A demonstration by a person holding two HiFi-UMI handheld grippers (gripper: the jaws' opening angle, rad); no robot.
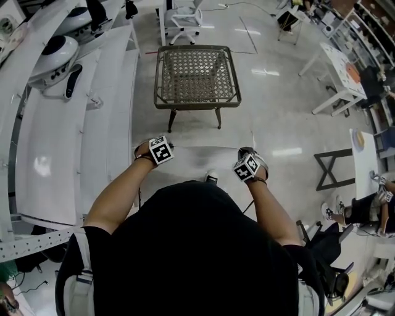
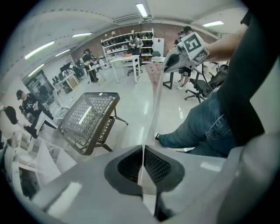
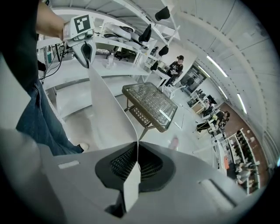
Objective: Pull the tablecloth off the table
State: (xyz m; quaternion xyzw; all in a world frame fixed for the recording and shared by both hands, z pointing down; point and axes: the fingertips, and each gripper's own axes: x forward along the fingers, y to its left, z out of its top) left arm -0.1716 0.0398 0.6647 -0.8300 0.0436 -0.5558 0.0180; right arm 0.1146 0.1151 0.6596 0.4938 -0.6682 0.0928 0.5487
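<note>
A thin, pale see-through tablecloth hangs stretched between my two grippers, above the floor and off the table. The brown woven table stands bare a step ahead of me. My left gripper is shut on one edge of the cloth; in the head view that gripper is at centre left. My right gripper is shut on the other edge of the sheet, and it shows in the head view at centre right. Each gripper view shows the opposite gripper pinching the cloth.
Long white shelves with helmets run along the left. A white office chair stands behind the table. White desks and a dark folding stand are at the right, where a person sits. My own legs are close beside the cloth.
</note>
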